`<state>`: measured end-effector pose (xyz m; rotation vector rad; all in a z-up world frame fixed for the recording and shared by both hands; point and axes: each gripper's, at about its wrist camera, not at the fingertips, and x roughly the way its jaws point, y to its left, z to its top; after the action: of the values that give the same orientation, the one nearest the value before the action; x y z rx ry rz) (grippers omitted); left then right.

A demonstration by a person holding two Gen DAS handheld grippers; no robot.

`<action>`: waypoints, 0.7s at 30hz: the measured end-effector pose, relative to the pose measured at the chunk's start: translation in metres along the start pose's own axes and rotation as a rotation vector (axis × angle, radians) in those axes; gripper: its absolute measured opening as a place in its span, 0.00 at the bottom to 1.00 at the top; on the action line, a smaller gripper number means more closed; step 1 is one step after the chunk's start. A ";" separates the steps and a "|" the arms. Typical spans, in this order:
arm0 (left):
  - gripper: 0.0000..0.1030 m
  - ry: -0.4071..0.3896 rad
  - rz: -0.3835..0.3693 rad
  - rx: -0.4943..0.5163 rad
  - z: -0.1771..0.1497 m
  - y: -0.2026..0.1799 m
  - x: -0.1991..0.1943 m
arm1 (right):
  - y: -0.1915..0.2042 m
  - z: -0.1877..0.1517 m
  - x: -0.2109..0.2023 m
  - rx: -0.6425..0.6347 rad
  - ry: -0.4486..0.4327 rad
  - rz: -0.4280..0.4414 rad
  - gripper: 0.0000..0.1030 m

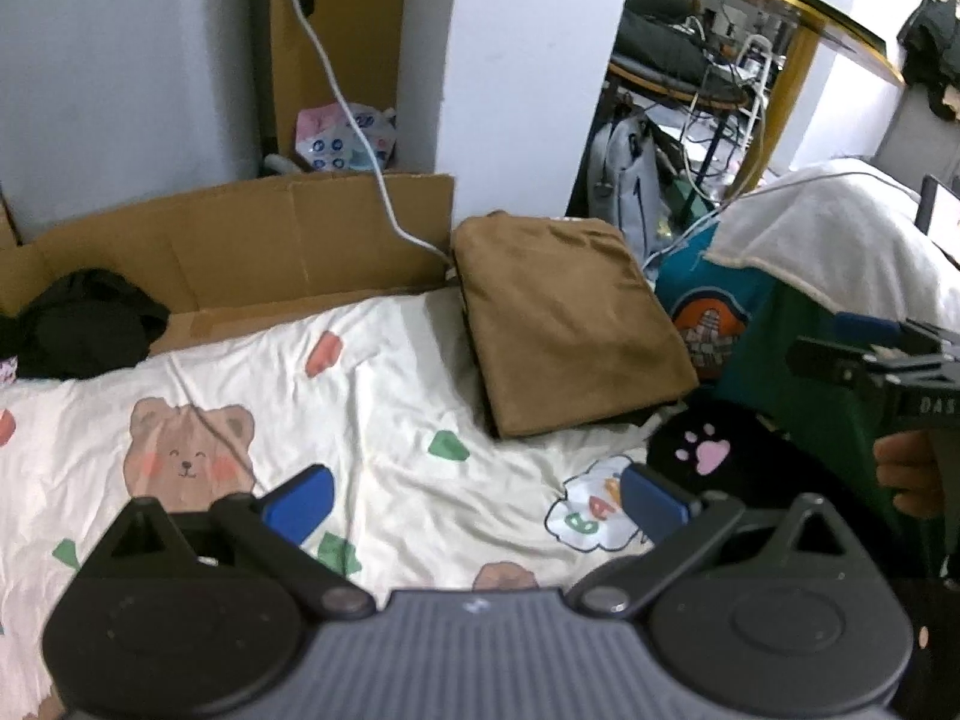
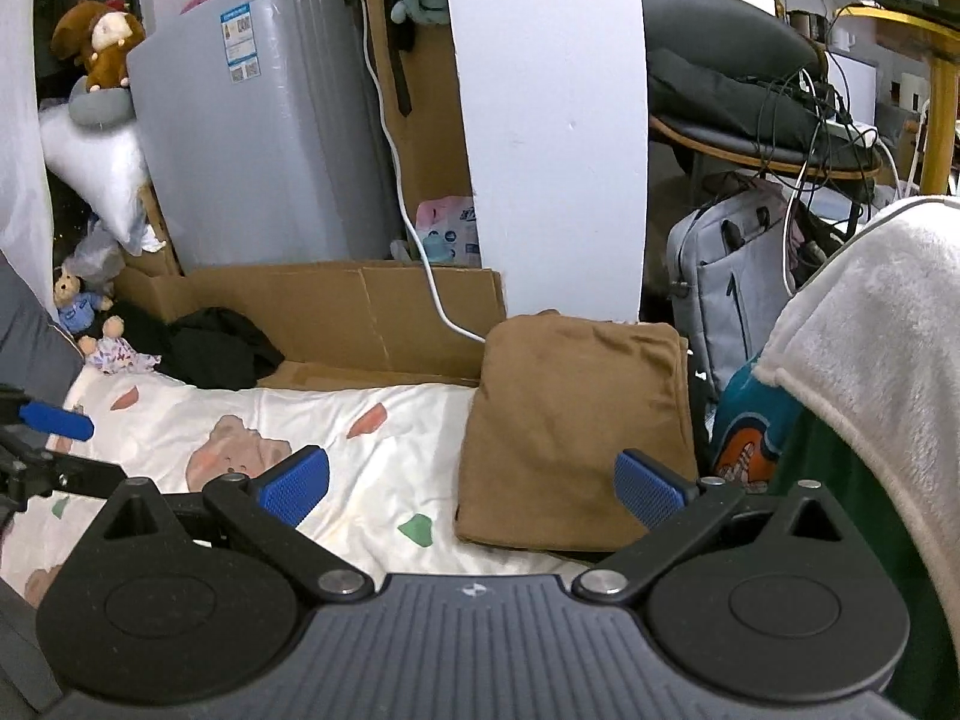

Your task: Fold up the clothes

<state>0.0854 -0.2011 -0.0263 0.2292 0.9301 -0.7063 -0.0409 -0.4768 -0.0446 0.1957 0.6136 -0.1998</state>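
free: bedsheet (image 1: 384,396) centre | blocked: folded brown garment (image 2: 576,426) right; cardboard (image 2: 360,312) behind; black clothing (image 2: 222,348) back-left

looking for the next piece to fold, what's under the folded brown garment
The folded brown garment lies on the bear-print sheet; a dark edge shows beneath its near side, and anything else is covered.

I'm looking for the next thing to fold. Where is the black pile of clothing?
The black clothing lies at the bed's far left in both views, against the flattened cardboard, beside the small stuffed toys.

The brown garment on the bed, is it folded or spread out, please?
Folded: the brown garment lies as a compact rectangular stack with layered edges on the bedsheet.
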 end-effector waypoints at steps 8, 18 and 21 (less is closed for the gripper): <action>1.00 -0.024 0.046 0.010 -0.006 0.026 -0.009 | 0.023 0.002 -0.002 -0.036 -0.026 0.008 1.00; 1.00 -0.065 0.054 0.016 -0.012 0.067 -0.025 | 0.047 -0.005 -0.005 -0.047 -0.017 -0.037 1.00; 1.00 -0.094 0.079 0.055 -0.017 0.072 -0.032 | 0.058 -0.010 -0.009 -0.065 -0.014 -0.074 1.00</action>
<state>0.1084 -0.1240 -0.0194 0.2771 0.8082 -0.6648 -0.0391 -0.4170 -0.0404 0.1085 0.6132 -0.2517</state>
